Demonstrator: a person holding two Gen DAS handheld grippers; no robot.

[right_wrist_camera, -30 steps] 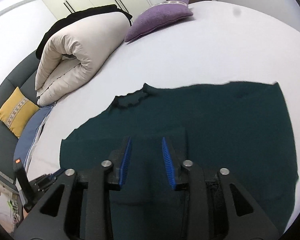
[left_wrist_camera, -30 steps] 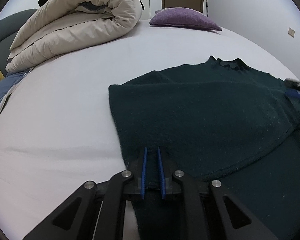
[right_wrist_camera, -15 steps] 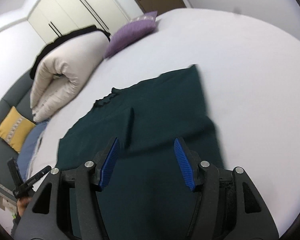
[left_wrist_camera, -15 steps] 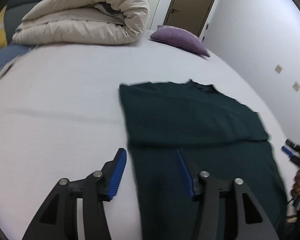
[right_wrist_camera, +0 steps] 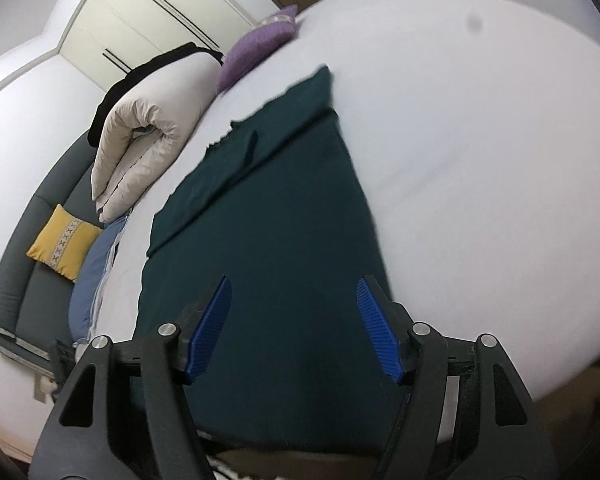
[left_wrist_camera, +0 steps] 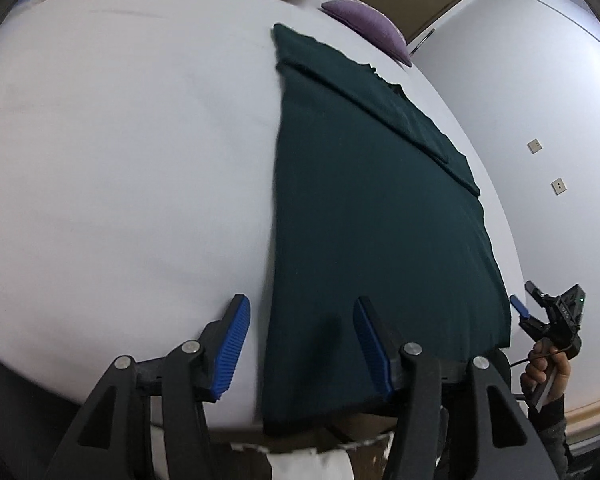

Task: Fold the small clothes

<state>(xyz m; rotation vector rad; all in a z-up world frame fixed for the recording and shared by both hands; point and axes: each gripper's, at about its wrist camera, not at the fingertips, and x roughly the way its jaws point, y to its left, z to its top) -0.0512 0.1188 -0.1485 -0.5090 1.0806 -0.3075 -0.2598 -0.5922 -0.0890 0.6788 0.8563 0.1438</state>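
Note:
A dark green sweater (left_wrist_camera: 364, 216) lies flat on the white bed (left_wrist_camera: 120, 152), sleeves folded in across its upper part, collar at the far end. Its hem reaches the near bed edge. My left gripper (left_wrist_camera: 300, 344) is open and empty, hovering over the hem's left corner. My right gripper (right_wrist_camera: 292, 328) is open and empty above the hem of the sweater (right_wrist_camera: 268, 240) near its right side. The right gripper also shows in the left wrist view (left_wrist_camera: 540, 312), held by a hand beside the hem's right corner.
A rolled beige duvet (right_wrist_camera: 140, 140) and a purple pillow (right_wrist_camera: 256, 48) lie at the far end of the bed. A yellow cushion (right_wrist_camera: 62, 242) and blue fabric (right_wrist_camera: 92, 280) rest on a grey sofa to the left. Floor lies below the near bed edge.
The left gripper let go of the sleeve fold and opened. Both grippers pulled back from the sweater's upper part to its hem at the near bed edge.

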